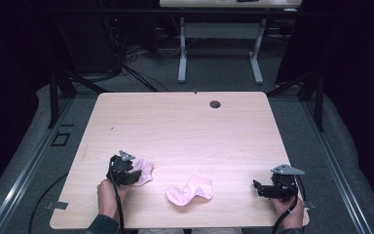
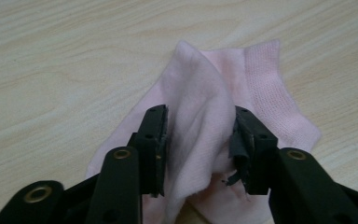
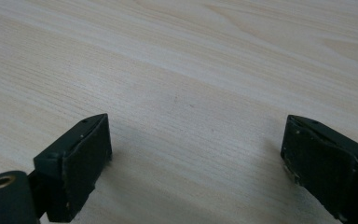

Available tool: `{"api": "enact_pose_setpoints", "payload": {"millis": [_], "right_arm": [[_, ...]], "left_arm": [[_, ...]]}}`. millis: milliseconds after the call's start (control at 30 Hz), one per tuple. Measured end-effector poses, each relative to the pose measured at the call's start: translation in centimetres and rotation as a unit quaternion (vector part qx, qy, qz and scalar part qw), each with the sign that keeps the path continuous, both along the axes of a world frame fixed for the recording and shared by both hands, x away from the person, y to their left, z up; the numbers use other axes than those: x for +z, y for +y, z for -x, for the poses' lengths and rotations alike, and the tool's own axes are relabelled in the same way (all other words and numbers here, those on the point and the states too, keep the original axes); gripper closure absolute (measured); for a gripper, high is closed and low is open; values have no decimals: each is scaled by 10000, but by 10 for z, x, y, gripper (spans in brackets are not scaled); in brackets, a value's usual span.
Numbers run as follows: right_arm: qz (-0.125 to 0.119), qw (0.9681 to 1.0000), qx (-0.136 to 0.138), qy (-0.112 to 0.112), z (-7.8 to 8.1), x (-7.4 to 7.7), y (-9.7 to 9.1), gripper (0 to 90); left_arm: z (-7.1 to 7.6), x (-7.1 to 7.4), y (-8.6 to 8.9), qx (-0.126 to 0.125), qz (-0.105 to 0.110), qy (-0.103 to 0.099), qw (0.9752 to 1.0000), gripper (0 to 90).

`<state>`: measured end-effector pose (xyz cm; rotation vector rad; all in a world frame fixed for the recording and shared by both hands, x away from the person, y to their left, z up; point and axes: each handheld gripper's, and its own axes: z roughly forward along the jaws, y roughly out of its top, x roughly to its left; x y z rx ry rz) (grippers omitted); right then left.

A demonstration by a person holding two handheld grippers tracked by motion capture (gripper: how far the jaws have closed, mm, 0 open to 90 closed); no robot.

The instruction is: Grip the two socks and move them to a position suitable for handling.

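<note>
Two pink socks lie on the light wooden table (image 1: 185, 126). One pink sock (image 1: 147, 170) (image 2: 270, 93) sits near the front left, and my left gripper (image 1: 135, 172) (image 2: 199, 135) points down onto it. A raised fold of its fabric is bunched between the two black pads, which press on it from both sides. The second pink sock (image 1: 191, 191) lies crumpled near the front middle, untouched. At the front right, my right gripper (image 1: 257, 187) (image 3: 196, 149) rests low over bare wood with its jaws wide apart and nothing between them.
A small round cable hole (image 1: 215, 104) sits near the table's far edge. Behind the table stand a white-legged desk (image 1: 219, 48) and dark cables on the grey floor. Metal rails run along both sides of the table.
</note>
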<state>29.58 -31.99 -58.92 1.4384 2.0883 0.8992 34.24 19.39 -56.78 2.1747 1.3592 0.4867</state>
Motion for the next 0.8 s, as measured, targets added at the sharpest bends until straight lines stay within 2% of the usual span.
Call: {"api": "enact_pose_setpoints", "payload": {"millis": [200, 467, 500, 600, 667, 700, 800], "right_arm": [[0, 10000, -1, 1, 0, 0, 0, 80], [0, 10000, 0, -2, 0, 0, 0, 80], [0, 10000, 2, -1, 0, 0, 0, 80], [-1, 10000, 1, 0, 0, 0, 0, 80], [0, 10000, 2, 0, 0, 0, 0, 80], [0, 10000, 1, 0, 0, 0, 0, 80], [0, 10000, 0, 0, 0, 0, 0, 80]], "left_arm": [[2, -1, -1, -88, -8, -106, 9999, 802], [4, 2, 3, -43, 111, -185, 9998, 839], [5, 8, 3, -52, 216, -248, 9994, 839], [7, 16, 2, -77, 280, -359, 9989, 840], [8, 25, 1, -144, 412, -455, 9980, 840], [10, 34, -3, -196, 457, -559, 9972, 839], [12, 46, -11, -333, 505, -685, 9958, 839]]}}
